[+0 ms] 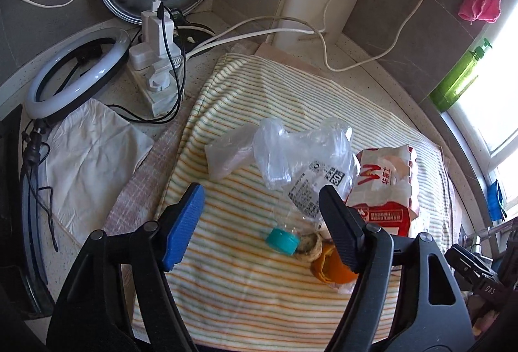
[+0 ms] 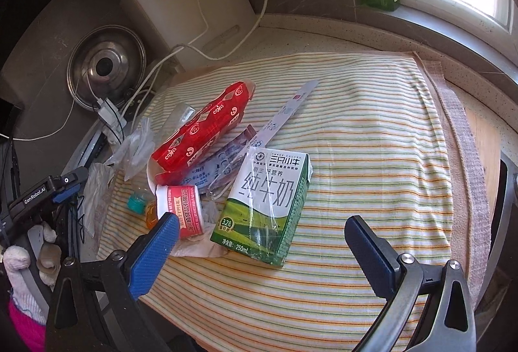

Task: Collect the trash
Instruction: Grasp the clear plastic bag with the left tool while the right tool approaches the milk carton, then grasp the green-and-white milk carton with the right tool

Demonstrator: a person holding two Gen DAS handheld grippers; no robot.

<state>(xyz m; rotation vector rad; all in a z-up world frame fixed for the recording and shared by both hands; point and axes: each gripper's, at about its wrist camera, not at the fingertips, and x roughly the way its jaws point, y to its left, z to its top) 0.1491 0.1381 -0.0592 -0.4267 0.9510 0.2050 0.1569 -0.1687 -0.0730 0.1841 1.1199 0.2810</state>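
My left tool (image 1: pixel 260 216) is released over the teal cap (image 1: pixel 281 241); right tool (image 2: pixel 259 242) released, milk carton (image 2: pixel 265 206) just ahead. I should straddle the carton squarely, clear of the striped cloth (image 2: pixel 372 138).

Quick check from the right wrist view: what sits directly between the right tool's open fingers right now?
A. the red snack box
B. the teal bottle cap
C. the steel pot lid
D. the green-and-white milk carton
D. The milk carton lies on the striped towel just ahead of the right tool, inside the gap between its spread fingers, untouched by either.
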